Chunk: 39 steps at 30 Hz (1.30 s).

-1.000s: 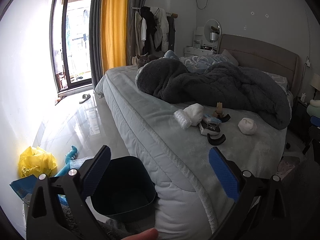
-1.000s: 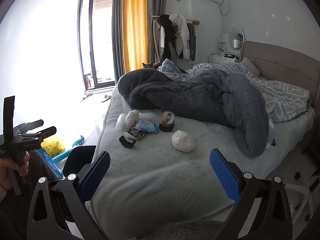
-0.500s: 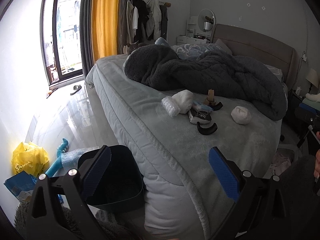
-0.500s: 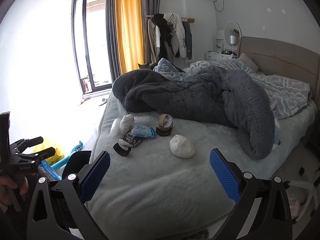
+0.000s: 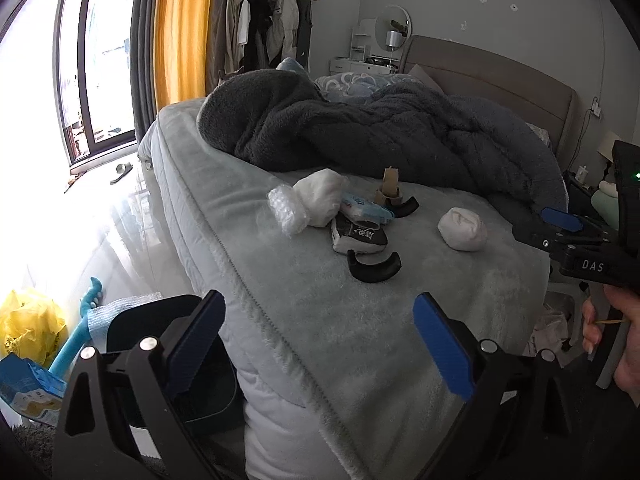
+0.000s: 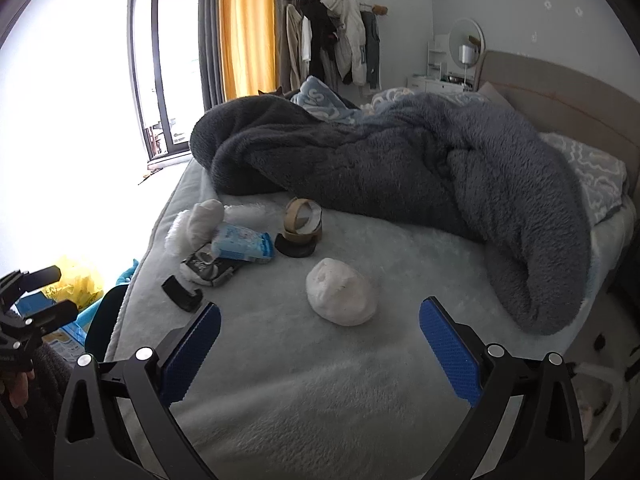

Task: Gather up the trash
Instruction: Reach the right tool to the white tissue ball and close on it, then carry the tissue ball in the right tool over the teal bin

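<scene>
bed cover: pale plush cloth, matt, under right tongs | blanket: dark fluffy fleece, beyond them | white wad: soft crumpled paper, just ahead | tong pads: blue textured rubber on matt black plastic | floor: glossy, left of left tongs

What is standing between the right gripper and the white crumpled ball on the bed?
Nothing visible. The right gripper is open, and only bare blanket lies before the white crumpled ball. The other trash sits farther left.
</scene>
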### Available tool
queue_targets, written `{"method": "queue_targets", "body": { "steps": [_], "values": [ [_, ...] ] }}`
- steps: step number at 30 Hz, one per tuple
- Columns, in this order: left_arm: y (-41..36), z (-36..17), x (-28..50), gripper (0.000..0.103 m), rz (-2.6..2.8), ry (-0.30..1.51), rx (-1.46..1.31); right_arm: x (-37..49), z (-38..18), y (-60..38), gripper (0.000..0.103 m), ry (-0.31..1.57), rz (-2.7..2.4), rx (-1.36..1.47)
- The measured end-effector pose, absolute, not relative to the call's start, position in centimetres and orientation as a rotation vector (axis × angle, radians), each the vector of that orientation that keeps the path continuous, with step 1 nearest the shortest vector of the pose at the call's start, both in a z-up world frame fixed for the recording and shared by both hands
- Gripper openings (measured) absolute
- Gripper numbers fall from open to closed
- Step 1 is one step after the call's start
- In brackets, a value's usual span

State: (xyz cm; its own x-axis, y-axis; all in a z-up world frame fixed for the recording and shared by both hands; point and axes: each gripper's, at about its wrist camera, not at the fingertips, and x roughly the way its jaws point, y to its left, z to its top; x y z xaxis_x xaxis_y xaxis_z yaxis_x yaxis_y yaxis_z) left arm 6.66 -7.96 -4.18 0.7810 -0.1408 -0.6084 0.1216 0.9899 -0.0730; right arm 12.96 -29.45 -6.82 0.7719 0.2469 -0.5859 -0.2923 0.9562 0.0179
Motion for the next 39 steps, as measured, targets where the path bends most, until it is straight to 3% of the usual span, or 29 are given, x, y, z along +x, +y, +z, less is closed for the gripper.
{"method": "queue_targets", "body": {
  "steps": [6,21,30,32,39],
  "values": [
    [-9.4,-5.0,8.7,0.090,-0.167,0.669,-0.013,16.0,-8.7,-29.3,0.100,0.670,0.331,-0.086],
    [-11.6,-8.1,13.6,0.080,-0.257,0.753,-0.027,22.0,-11.3,-29.6,0.085,0.778,0.369,-0.011],
    [-12.1,-9.0,15.2,0.080,-0.294,0.781,-0.052,23.1,-11.6,-28.6,0.062,0.825,0.379,-0.010],
    [-12.0,-9.1,15.7,0.077,-0.287,0.789,-0.064,23.0,-11.2,-28.0,0.054,0.815,0.371,-0.041],
    [-12.1,-9.9,16.3,0.062,-0.313,0.823,-0.070,22.5,-9.6,-26.6,0.041,0.780,0.362,-0.081]
  ]
}}
